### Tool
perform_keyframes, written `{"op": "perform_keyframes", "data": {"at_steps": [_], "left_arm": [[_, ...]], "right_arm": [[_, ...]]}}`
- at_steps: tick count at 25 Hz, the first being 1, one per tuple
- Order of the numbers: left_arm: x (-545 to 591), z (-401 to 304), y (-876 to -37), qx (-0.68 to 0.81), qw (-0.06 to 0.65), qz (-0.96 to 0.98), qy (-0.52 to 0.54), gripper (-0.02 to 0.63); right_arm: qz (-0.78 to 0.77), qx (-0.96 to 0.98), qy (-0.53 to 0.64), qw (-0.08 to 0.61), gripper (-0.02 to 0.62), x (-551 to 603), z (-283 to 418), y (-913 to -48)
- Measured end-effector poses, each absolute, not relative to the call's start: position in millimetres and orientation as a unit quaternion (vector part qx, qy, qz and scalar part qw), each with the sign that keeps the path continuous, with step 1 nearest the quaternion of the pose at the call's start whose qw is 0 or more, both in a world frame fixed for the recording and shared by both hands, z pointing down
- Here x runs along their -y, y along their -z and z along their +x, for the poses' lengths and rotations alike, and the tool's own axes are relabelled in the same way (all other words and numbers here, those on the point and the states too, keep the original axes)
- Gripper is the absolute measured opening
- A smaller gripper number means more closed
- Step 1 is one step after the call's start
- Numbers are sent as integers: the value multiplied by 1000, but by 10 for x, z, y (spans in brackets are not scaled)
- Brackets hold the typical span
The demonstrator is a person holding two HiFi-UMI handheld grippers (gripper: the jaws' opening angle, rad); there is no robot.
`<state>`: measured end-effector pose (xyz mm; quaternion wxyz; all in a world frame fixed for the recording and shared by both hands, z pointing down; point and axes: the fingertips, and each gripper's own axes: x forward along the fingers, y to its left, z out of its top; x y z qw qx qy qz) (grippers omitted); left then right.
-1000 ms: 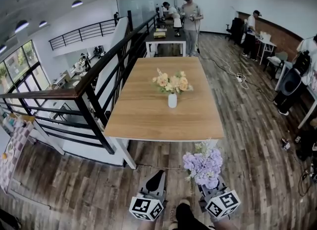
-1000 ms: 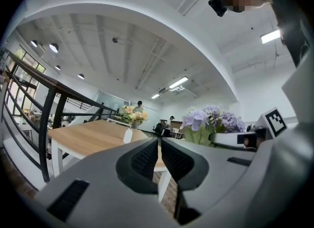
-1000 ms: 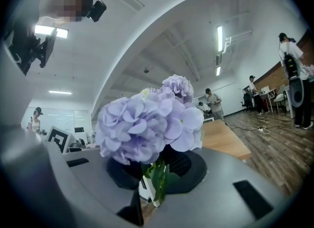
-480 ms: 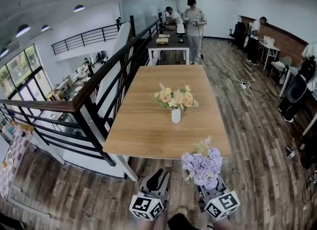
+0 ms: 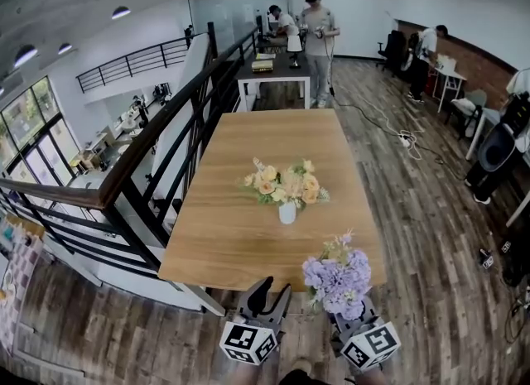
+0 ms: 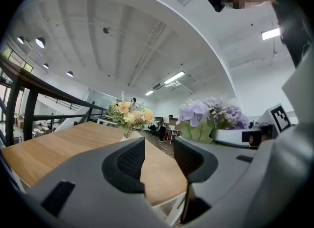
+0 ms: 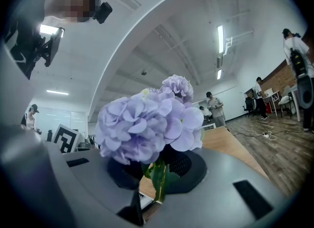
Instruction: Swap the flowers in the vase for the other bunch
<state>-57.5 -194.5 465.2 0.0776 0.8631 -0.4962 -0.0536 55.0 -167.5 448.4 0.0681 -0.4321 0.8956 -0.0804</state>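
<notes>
Wood flooring runs under a long wooden table (image 5: 248, 143), with a black railing off to one side and people working at the far end of the room. A white vase (image 5: 287, 213) stands upright mid-table, holding peach and yellow flowers (image 5: 286, 185). It lies straight ahead of the left gripper (image 5: 272, 292) and a touch to that gripper's right, well apart from it. This gripper is the nearer of the two, and its jaws are opening with nothing between them. The right gripper (image 7: 157, 165) is pinched on the upright stem of the purple bunch (image 5: 339, 276), which sits ahead-left of the vase's line. Compared with a second ago, the table edge has drawn right up to both grippers, and the left jaws, then together, have parted.
</notes>
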Motion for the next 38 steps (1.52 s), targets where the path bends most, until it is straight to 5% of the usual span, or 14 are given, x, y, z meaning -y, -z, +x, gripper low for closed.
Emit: {"op": "perform_keyframes", "data": {"at_steps": [9,38], "left_arm": [[2609,-520,-4671,501,68,861,59,233],[4421,-641,-5029,543,38,838,38,288]], "right_arm": [[-444,-889,86,71,72,2104,689,-4552],[-480,-868,106,74,72,2934,717,-4760]]}}
